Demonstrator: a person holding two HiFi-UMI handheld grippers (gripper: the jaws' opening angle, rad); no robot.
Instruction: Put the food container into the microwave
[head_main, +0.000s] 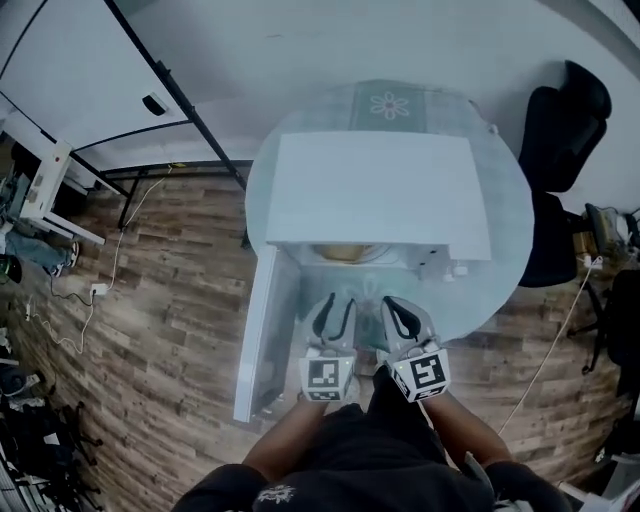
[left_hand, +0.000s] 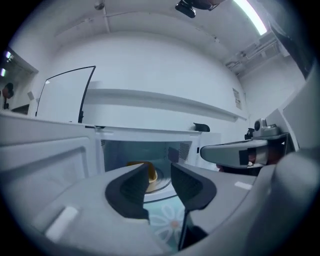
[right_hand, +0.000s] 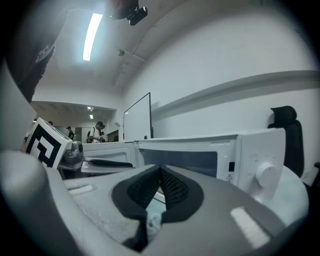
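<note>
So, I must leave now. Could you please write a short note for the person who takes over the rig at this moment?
Left hand-held gripper: open, empty, facing the microwave opening.
Right hand-held gripper: shut, empty, beside the left one.
Food container: inside the microwave.
Door: open, swung out to the left.
Done: container placed inside.
Left: probably only closing the door.

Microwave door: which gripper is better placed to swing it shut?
Probably the left gripper: the open door stands just beside it, while the right gripper sits farther off, jaws closed.
</note>
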